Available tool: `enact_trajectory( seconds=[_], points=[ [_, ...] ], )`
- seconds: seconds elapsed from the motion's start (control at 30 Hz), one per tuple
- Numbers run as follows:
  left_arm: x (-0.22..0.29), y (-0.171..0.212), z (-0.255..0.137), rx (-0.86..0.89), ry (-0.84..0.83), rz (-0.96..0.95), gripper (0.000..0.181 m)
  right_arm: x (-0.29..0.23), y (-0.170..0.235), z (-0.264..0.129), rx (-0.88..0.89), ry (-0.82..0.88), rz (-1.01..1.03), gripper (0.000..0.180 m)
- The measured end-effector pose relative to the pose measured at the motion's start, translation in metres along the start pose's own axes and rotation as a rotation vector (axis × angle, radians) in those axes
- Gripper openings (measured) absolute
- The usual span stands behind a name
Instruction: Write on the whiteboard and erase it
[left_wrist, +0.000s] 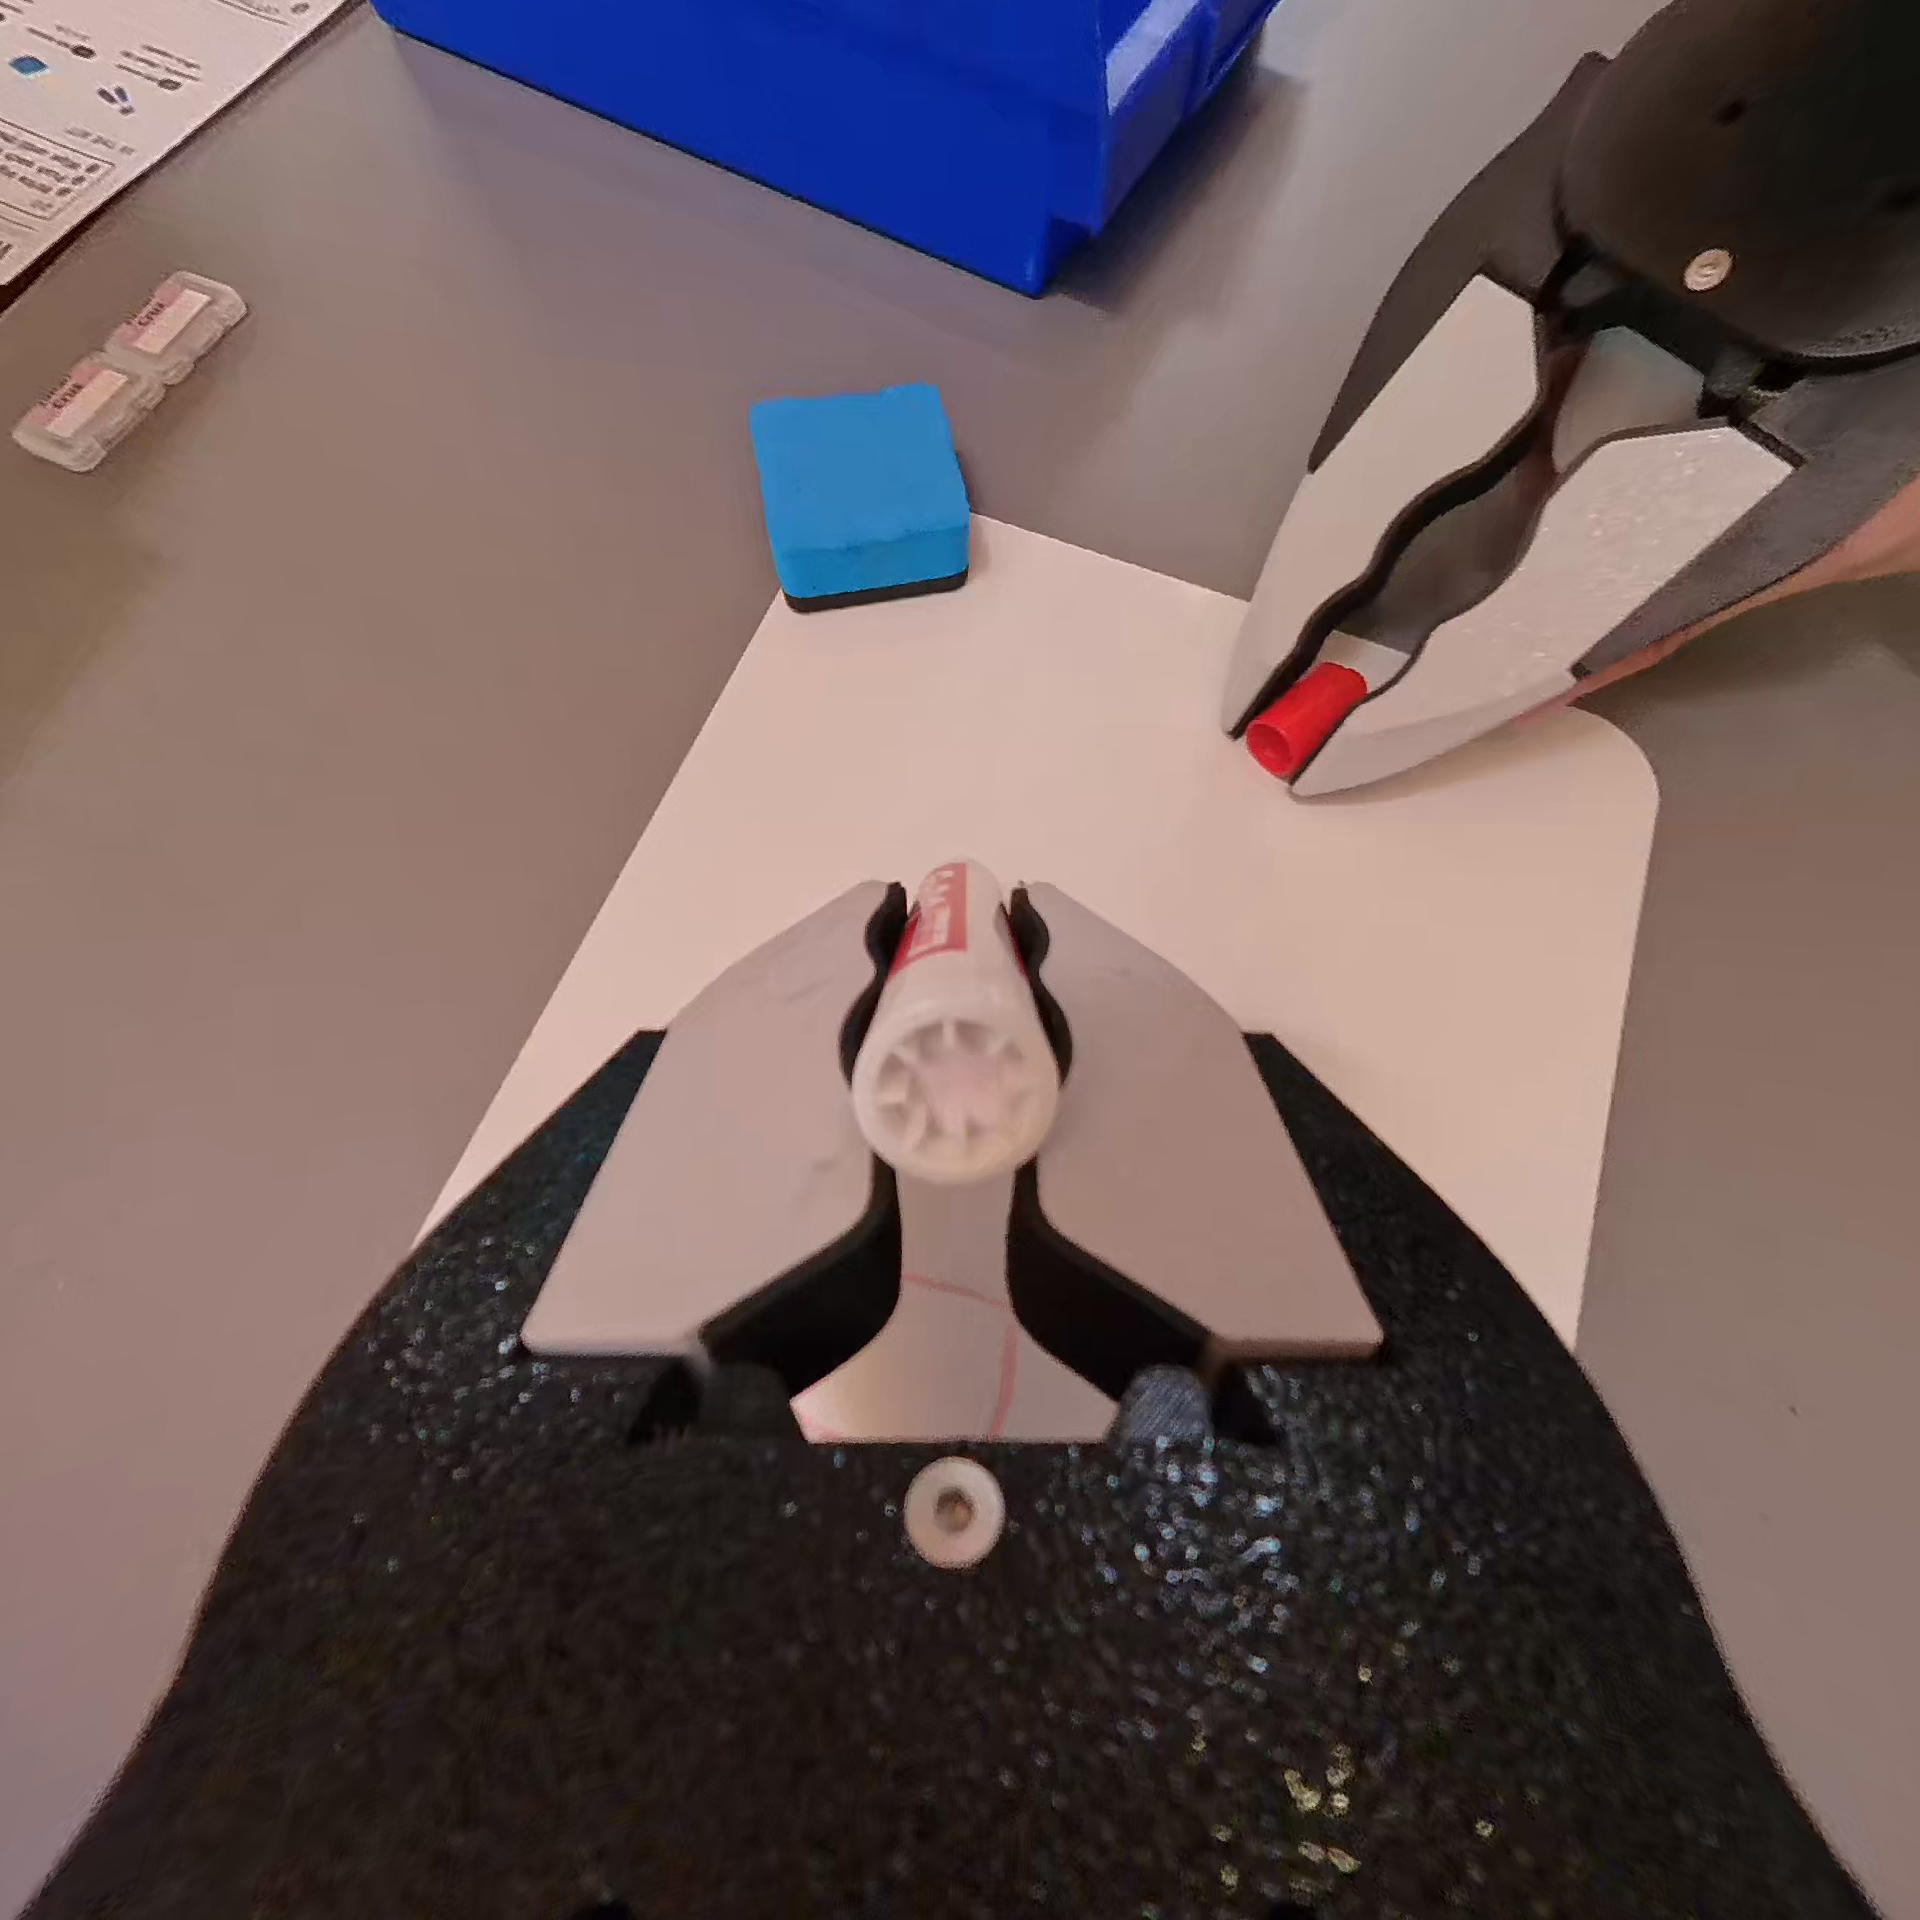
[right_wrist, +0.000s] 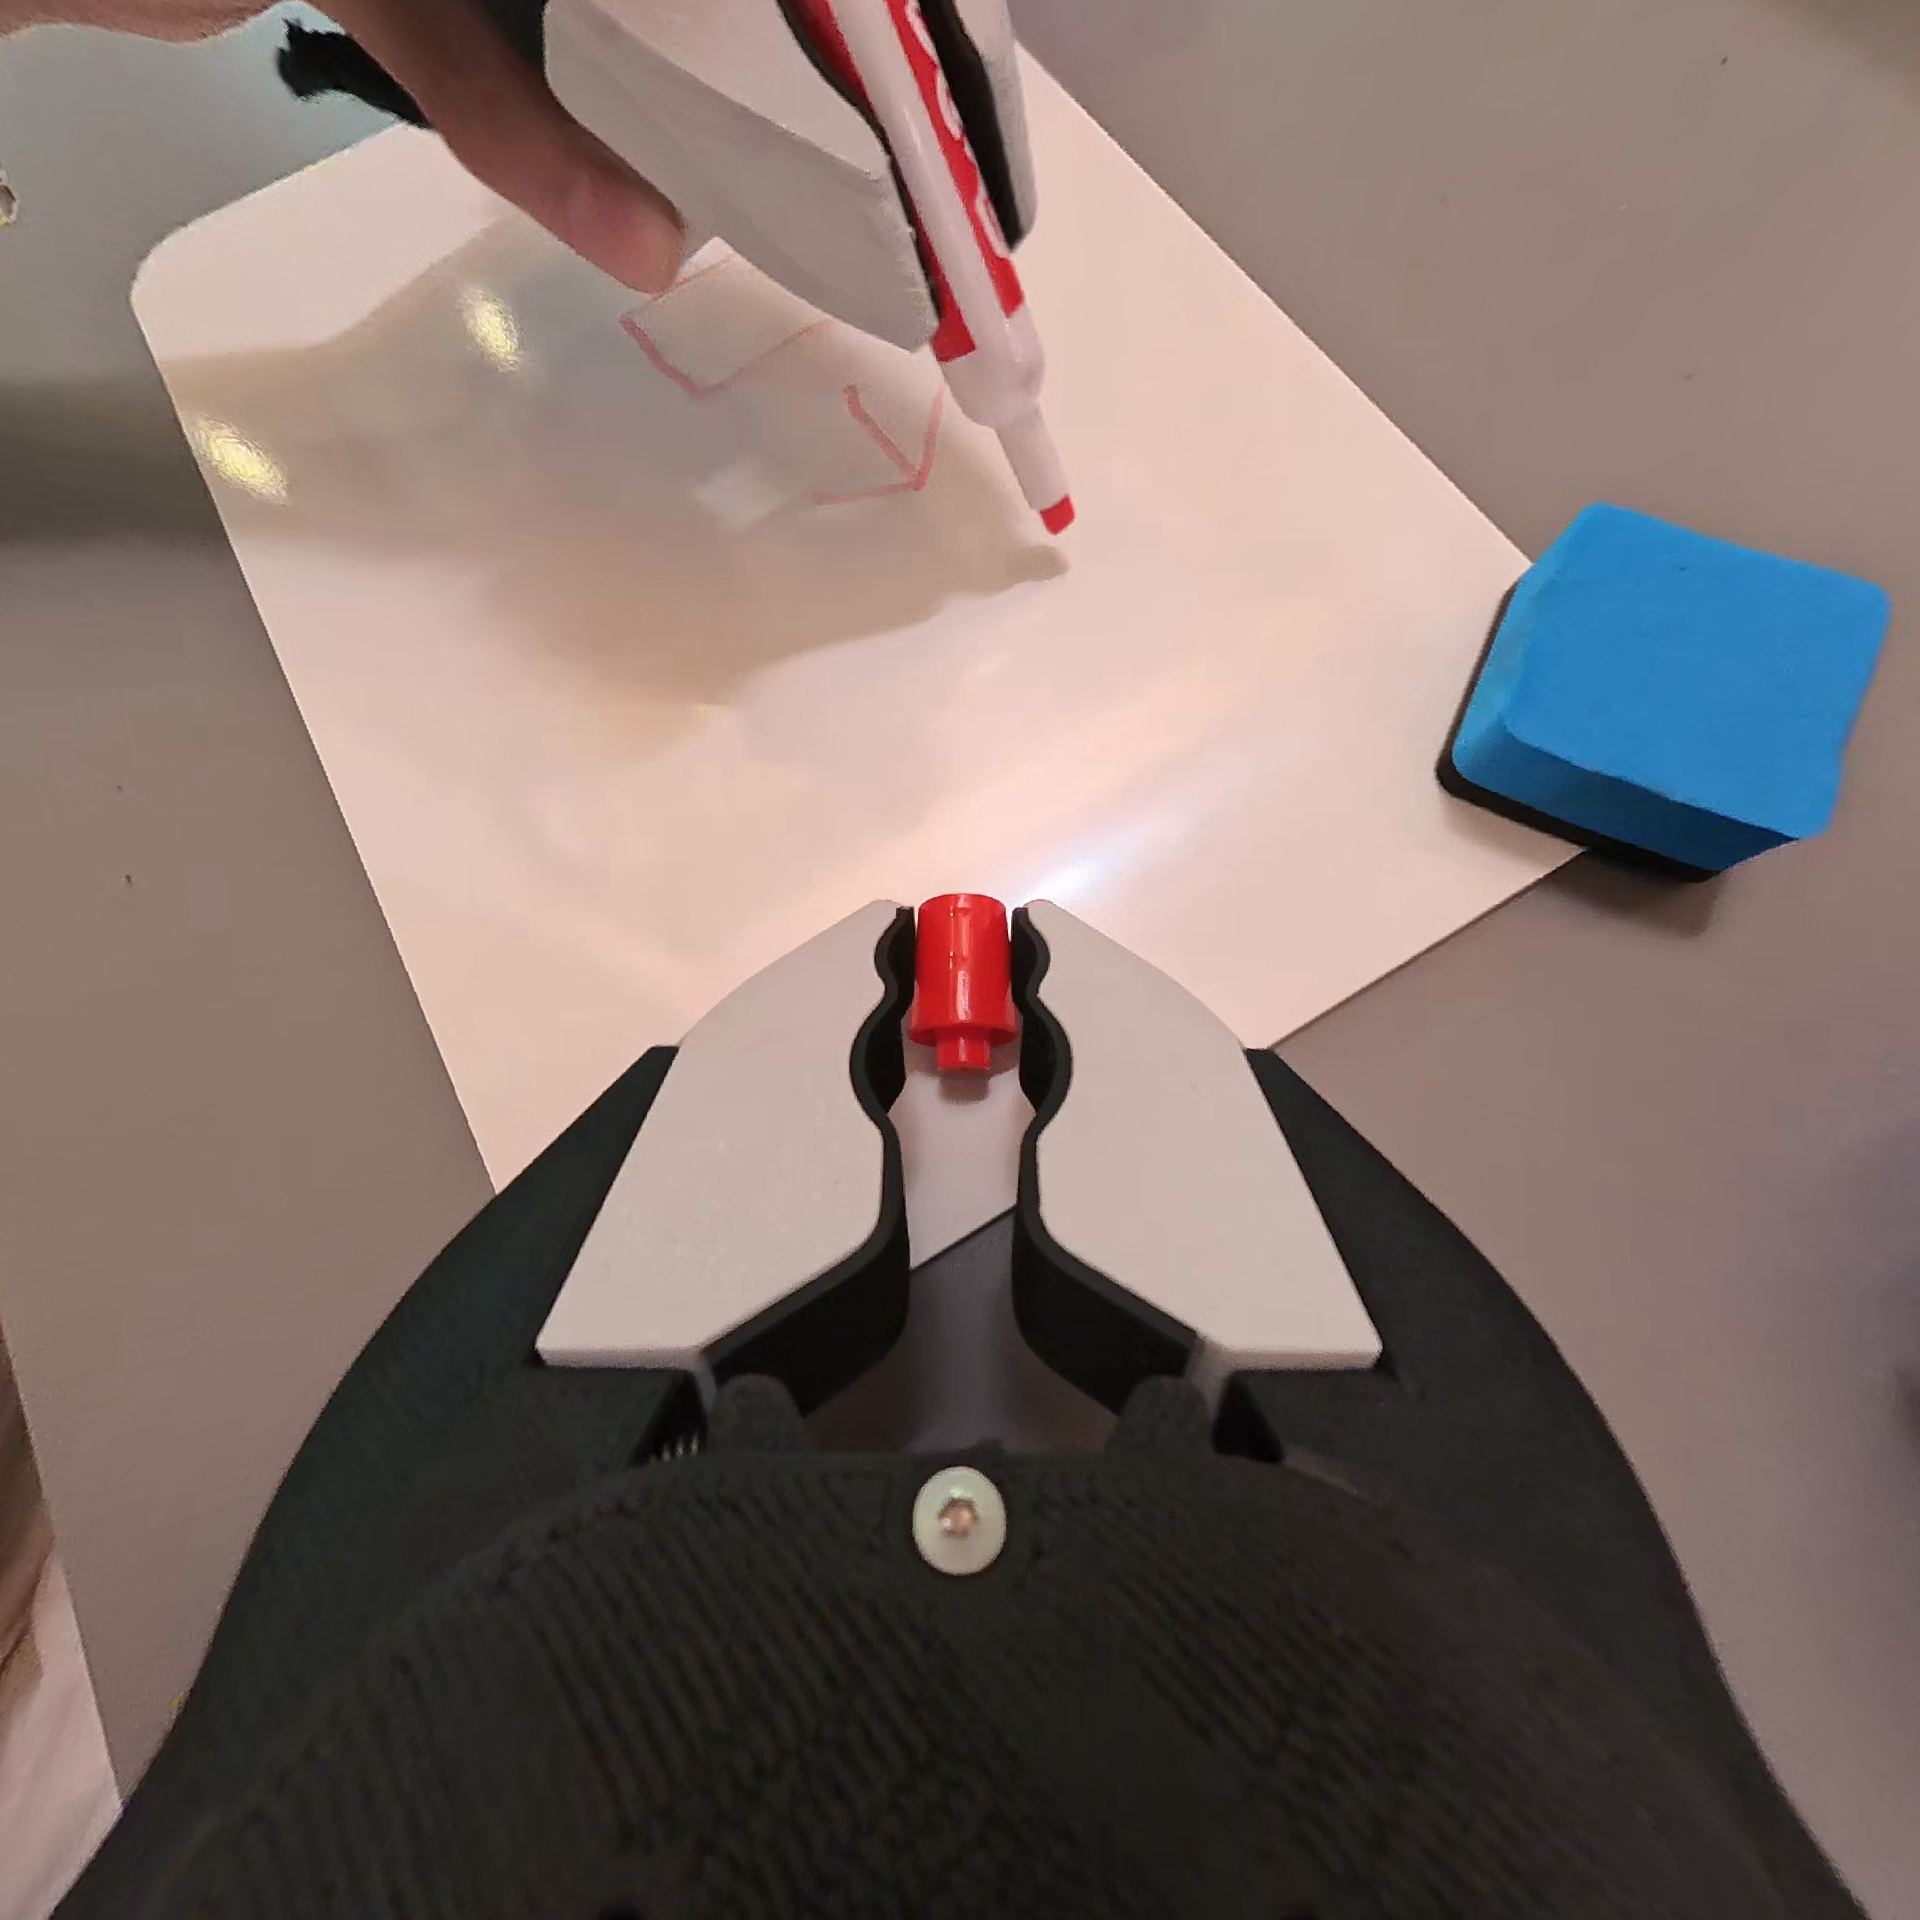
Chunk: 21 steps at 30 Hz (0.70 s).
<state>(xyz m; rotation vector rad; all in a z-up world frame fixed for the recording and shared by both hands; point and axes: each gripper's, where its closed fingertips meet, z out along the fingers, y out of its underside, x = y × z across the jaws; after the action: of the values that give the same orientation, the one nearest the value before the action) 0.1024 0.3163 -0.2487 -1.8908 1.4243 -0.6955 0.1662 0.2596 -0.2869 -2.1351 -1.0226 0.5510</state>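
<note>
A white whiteboard (left_wrist: 1195, 935) lies flat on the grey table, also in the right wrist view (right_wrist: 831, 727). My left gripper (left_wrist: 956, 914) is shut on a white and red marker (left_wrist: 956, 1039), uncapped. In the right wrist view the marker (right_wrist: 987, 312) points down with its red tip a little above the board, next to faint red lines (right_wrist: 883, 447). My right gripper (right_wrist: 961, 925) is shut on the red marker cap (right_wrist: 961, 977); it rests low over the board's far right corner in the left wrist view (left_wrist: 1304, 717). A blue eraser (left_wrist: 857, 494) sits at the board's far edge (right_wrist: 1673, 686).
A blue plastic bin (left_wrist: 883, 114) stands behind the eraser. A printed paper sheet (left_wrist: 94, 114) and small clear cases (left_wrist: 130, 369) lie at the far left. A person's fingers (right_wrist: 582, 197) hold the left gripper. Grey tabletop (left_wrist: 364, 675) surrounds the board.
</note>
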Motion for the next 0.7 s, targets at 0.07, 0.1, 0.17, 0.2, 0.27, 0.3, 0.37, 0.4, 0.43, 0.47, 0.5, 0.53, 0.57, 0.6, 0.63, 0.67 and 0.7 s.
enact_trajectory(
  seconds=[0.07,0.1,0.17,0.2,0.27,0.3,0.37,0.4,0.43,0.47,0.5,0.53,0.57,0.6,0.63,0.67,0.7],
  points=[
    [-0.003,-0.002,0.003,0.001,-0.005,0.001,0.019,0.001,0.001,-0.001,0.0,0.0,-0.001,0.018],
    [-0.005,-0.003,0.004,0.0,-0.012,0.006,0.019,0.001,0.001,-0.002,0.0,-0.001,-0.001,0.018],
    [-0.007,-0.005,0.006,-0.004,-0.019,0.012,0.019,0.002,0.002,-0.002,0.0,-0.001,0.0,0.018],
    [-0.008,-0.005,0.007,-0.011,-0.022,0.016,0.019,0.002,0.002,-0.002,0.0,-0.002,-0.001,0.018],
    [-0.009,-0.002,0.01,-0.035,-0.029,0.029,0.019,0.002,0.002,-0.002,0.0,-0.002,-0.002,0.018],
    [-0.008,-0.001,0.009,-0.041,-0.029,0.03,0.019,0.002,0.002,-0.002,-0.001,-0.002,-0.002,0.018],
    [-0.006,0.001,0.007,-0.053,-0.026,0.04,0.019,0.002,0.002,-0.002,0.0,-0.002,-0.002,0.018],
    [-0.003,0.002,0.006,-0.057,-0.023,0.043,0.019,0.002,0.002,-0.002,-0.001,-0.002,-0.002,0.018],
    [-0.001,0.004,0.004,-0.061,-0.018,0.044,0.019,0.002,0.002,-0.002,0.0,-0.002,-0.002,0.018],
    [0.003,0.006,0.001,-0.066,-0.014,0.046,0.019,0.002,0.002,-0.002,0.0,-0.002,-0.002,0.018],
    [0.006,0.009,-0.002,-0.071,-0.012,0.051,0.019,0.002,0.002,-0.002,-0.001,-0.002,-0.002,0.018],
    [0.01,0.011,-0.005,-0.074,-0.01,0.054,0.019,0.002,0.002,-0.002,-0.001,-0.002,-0.002,0.018],
    [0.015,0.014,-0.008,-0.077,-0.005,0.056,0.019,0.002,0.002,-0.002,-0.001,-0.002,-0.002,0.018],
    [0.019,0.016,-0.011,-0.079,-0.001,0.055,0.019,0.002,0.002,-0.002,-0.001,-0.002,-0.002,0.018],
    [0.022,0.019,-0.014,-0.079,-0.002,0.057,0.019,0.002,0.002,-0.002,-0.001,-0.002,-0.002,0.018],
    [0.025,0.02,-0.016,-0.08,-0.001,0.059,0.019,0.002,0.002,-0.002,-0.001,-0.002,-0.002,0.018],
    [0.028,0.021,-0.017,-0.082,0.004,0.056,0.019,0.002,0.002,-0.002,-0.001,-0.002,-0.002,0.018]
  ],
)
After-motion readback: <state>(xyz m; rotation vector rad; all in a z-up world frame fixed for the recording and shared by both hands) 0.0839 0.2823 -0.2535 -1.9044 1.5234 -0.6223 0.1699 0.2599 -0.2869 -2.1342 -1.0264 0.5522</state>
